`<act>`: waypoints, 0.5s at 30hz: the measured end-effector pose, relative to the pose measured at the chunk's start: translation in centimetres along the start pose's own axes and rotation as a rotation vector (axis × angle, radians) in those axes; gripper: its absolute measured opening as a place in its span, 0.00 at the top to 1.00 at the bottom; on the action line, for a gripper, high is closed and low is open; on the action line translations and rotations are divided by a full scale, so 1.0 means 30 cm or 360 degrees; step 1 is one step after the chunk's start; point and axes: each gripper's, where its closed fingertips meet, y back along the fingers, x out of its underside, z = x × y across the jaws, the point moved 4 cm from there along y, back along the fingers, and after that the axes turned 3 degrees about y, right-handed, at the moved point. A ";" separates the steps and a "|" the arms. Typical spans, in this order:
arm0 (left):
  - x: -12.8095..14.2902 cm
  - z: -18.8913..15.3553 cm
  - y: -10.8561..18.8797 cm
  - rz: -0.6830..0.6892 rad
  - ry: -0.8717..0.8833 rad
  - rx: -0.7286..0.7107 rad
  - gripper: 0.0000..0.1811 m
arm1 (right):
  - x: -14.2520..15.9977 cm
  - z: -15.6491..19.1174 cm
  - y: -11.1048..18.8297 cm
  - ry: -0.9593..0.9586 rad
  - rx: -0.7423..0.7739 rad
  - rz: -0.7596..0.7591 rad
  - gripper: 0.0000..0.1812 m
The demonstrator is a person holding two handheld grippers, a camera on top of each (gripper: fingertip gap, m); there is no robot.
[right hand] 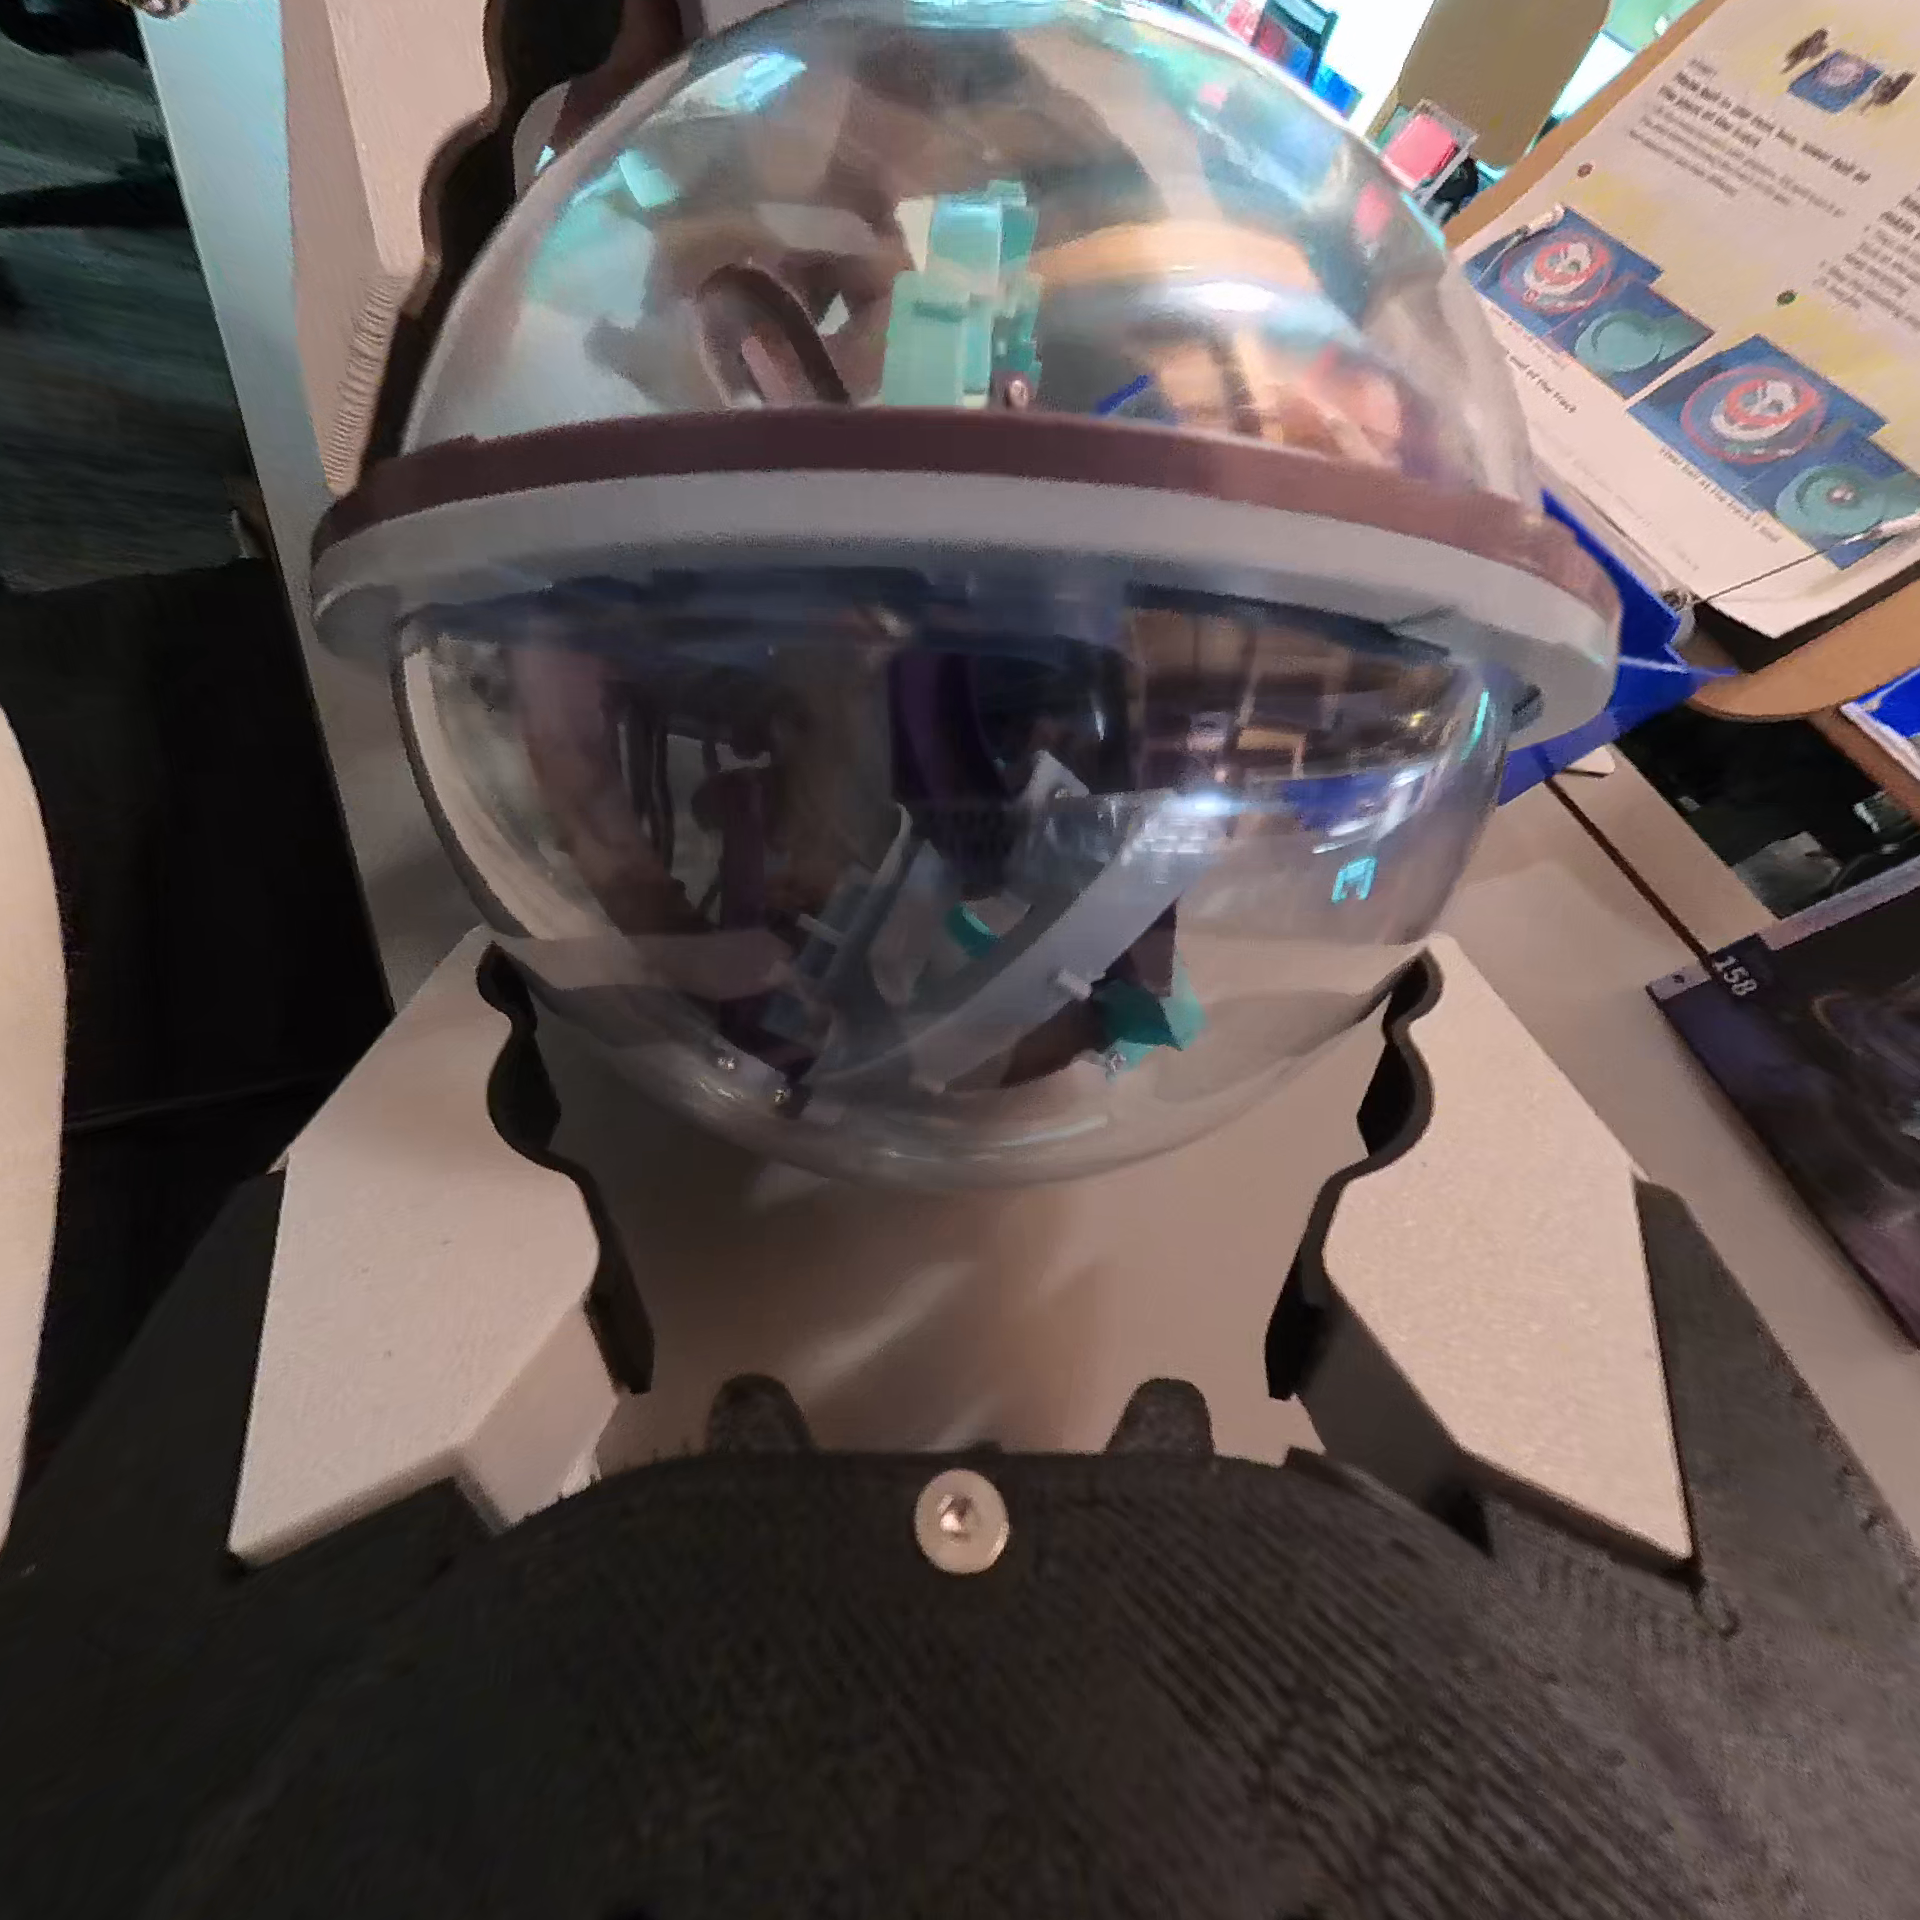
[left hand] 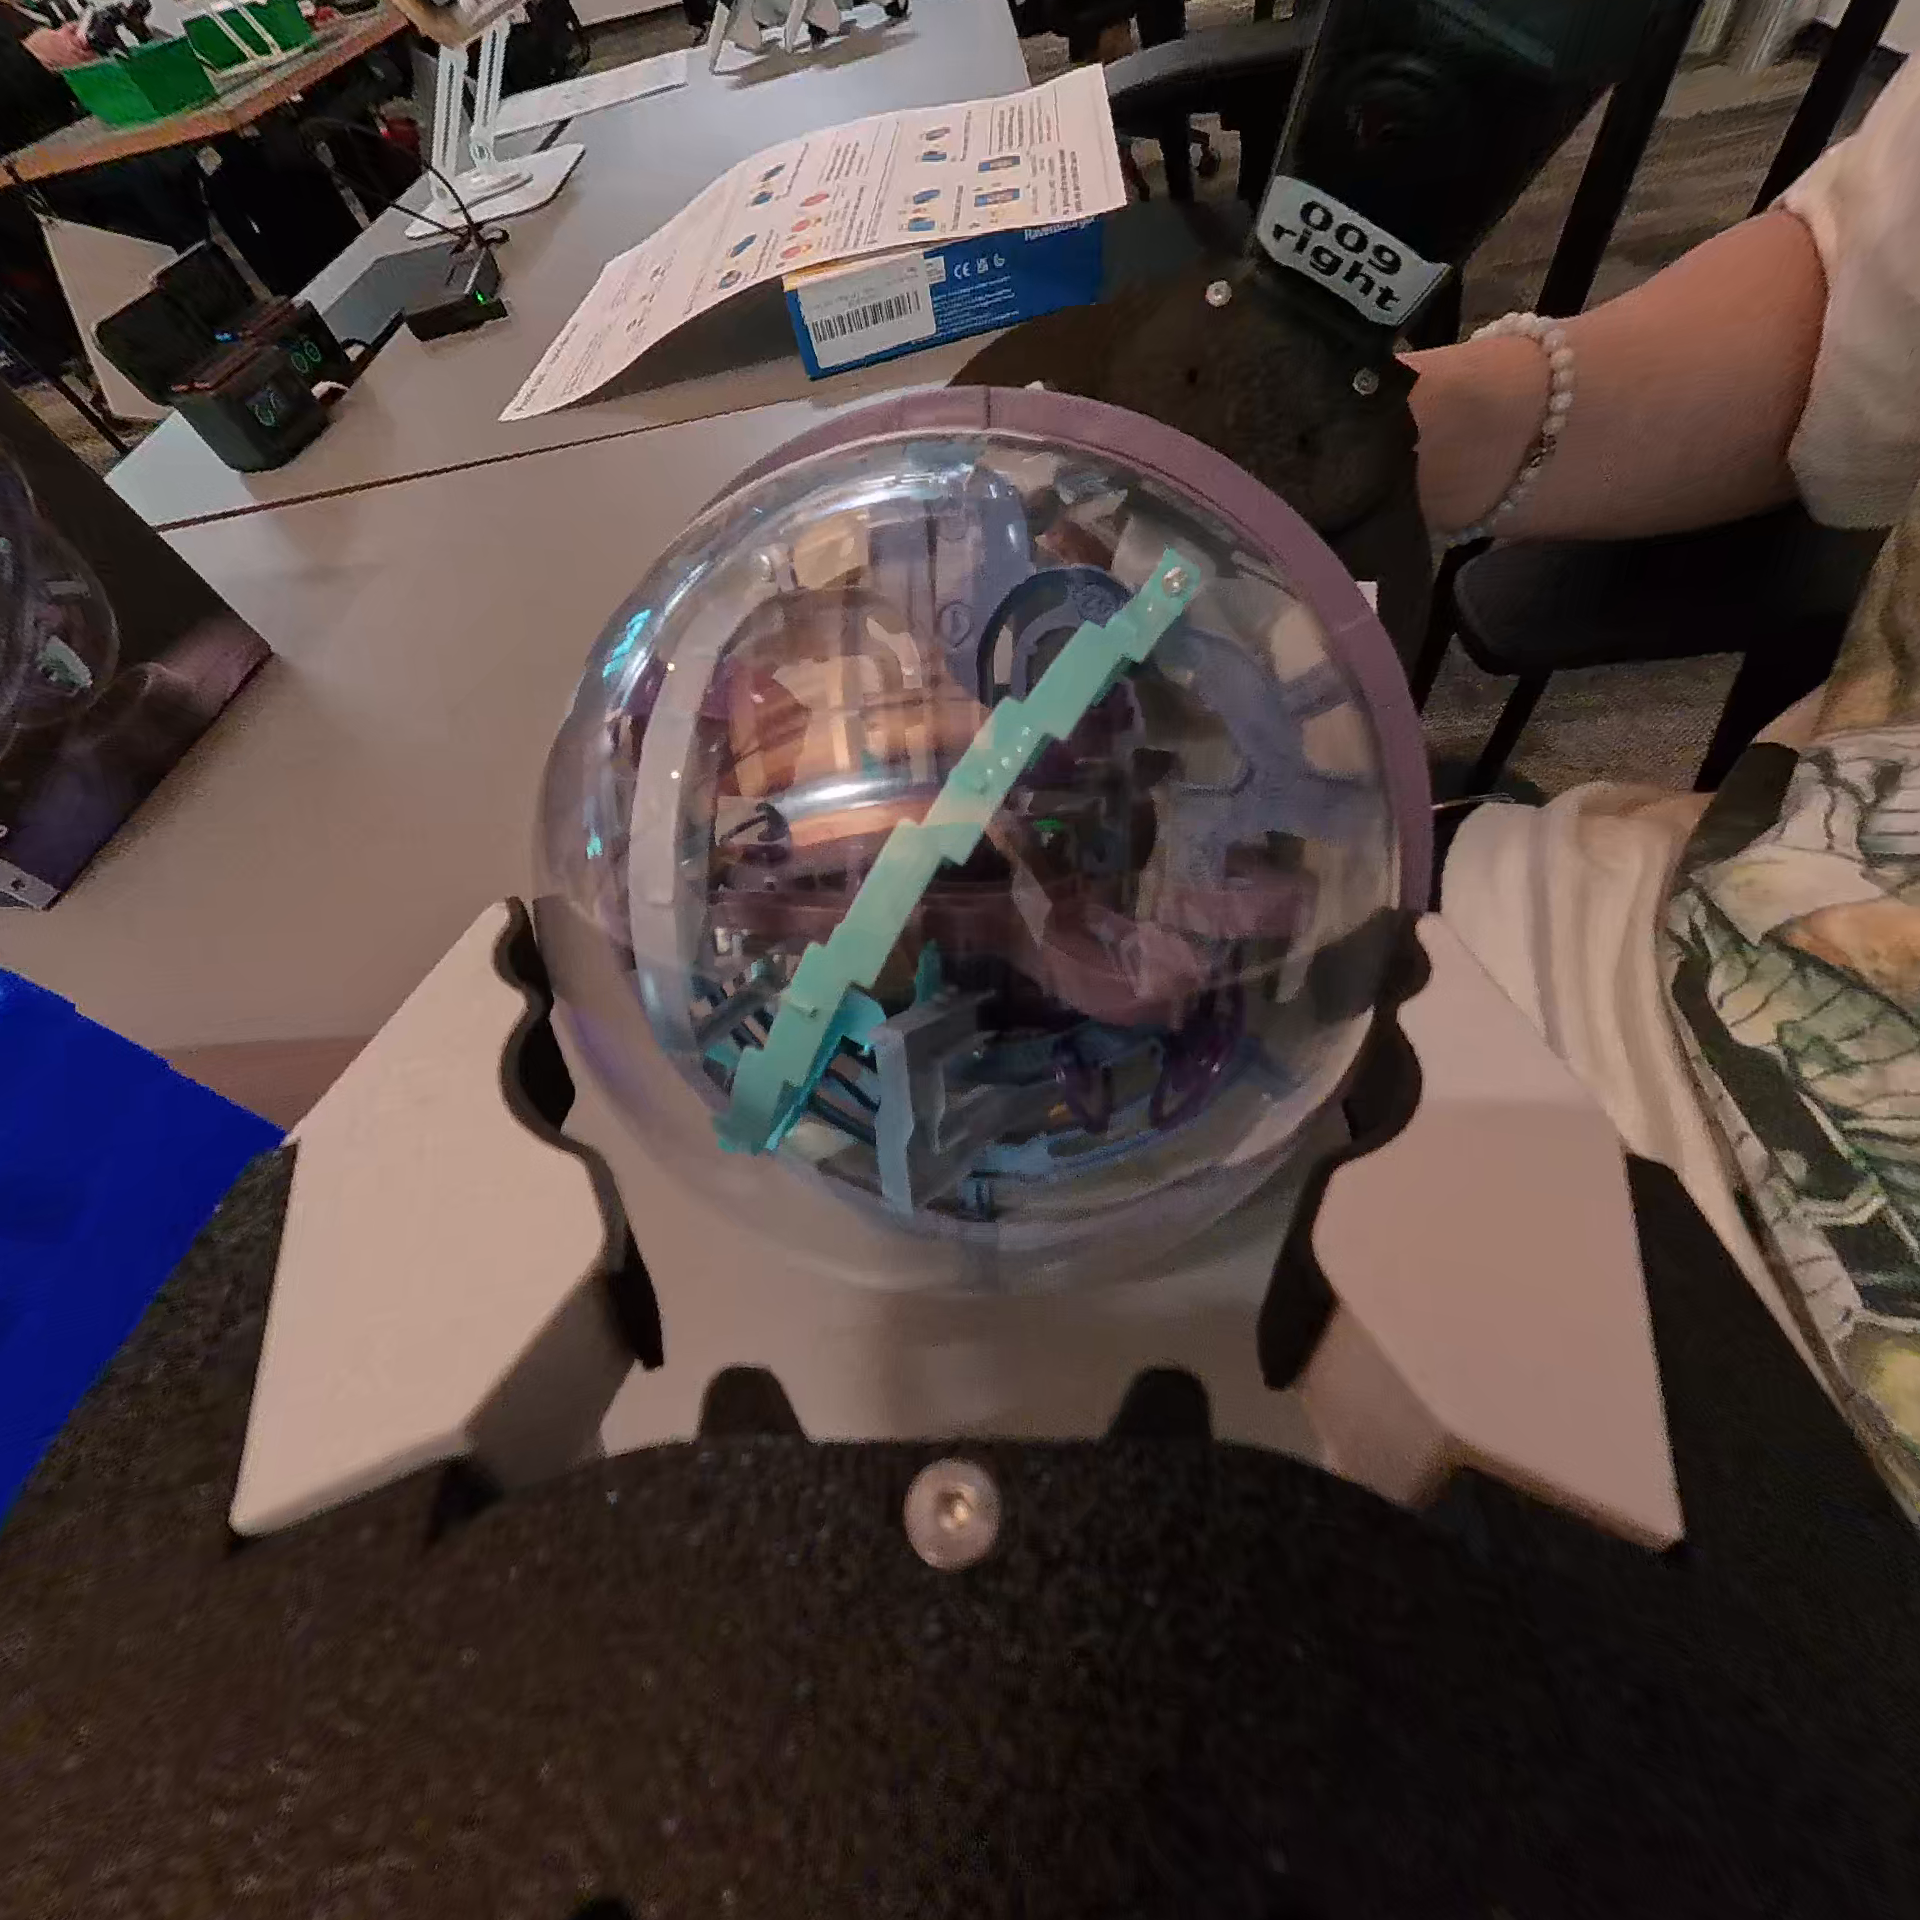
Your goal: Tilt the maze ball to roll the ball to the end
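Observation:
The maze ball [left hand: 977, 831] is a clear sphere with a purple band [left hand: 1382, 665] and coloured tracks inside, including a teal zigzag track [left hand: 935, 821] running diagonally. My left gripper [left hand: 961, 945] is shut on its lower sides and holds it above the grey table [left hand: 364, 727]. My right gripper [right hand: 951, 982] is shut on the same ball [right hand: 935, 727] from the opposite side; its black body shows behind the ball in the left wrist view [left hand: 1340, 260]. In the right wrist view the band [right hand: 935, 457] lies level. I cannot pick out the small inner ball for certain.
A blue box [left hand: 935, 301] under a printed sheet [left hand: 862, 197] lies behind the ball. Black chargers [left hand: 260, 395] stand at the far left, a dark box [left hand: 114, 707] at the left edge. A person's arm [left hand: 1621, 416] is on the right. Another sheet [right hand: 1714, 312] is right.

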 end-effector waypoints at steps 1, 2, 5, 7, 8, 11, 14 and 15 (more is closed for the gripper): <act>0.003 -0.002 0.003 0.0001 -0.0001 0.0001 0.17 | -0.004 0.002 -0.001 0.0013 0.0002 -0.0005 0.14; 0.006 -0.003 0.007 0.0000 0.0003 0.0002 0.17 | -0.008 0.004 -0.001 0.0023 -0.0001 -0.0012 0.14; 0.017 0.000 0.018 -0.0019 0.0036 -0.0004 0.17 | -0.019 0.002 -0.008 0.0046 -0.0030 -0.0047 0.14; 0.024 0.005 0.024 -0.0038 0.0071 -0.0004 0.17 | -0.025 -0.002 -0.014 0.0048 -0.0056 -0.0061 0.14; 0.027 0.008 0.026 -0.0046 0.0089 -0.0002 0.17 | -0.027 -0.004 -0.017 0.0045 -0.0069 -0.0066 0.14; 0.035 0.017 0.033 -0.0066 0.0138 0.0009 0.17 | -0.035 -0.010 -0.026 0.0033 -0.0106 -0.0084 0.14; 0.044 0.022 0.040 -0.0083 0.0168 0.0016 0.17 | -0.042 -0.013 -0.032 0.0036 -0.0124 -0.0110 0.14; 0.047 0.023 0.042 -0.0085 0.0183 0.0017 0.17 | -0.044 -0.013 -0.034 0.0037 -0.0130 -0.0115 0.14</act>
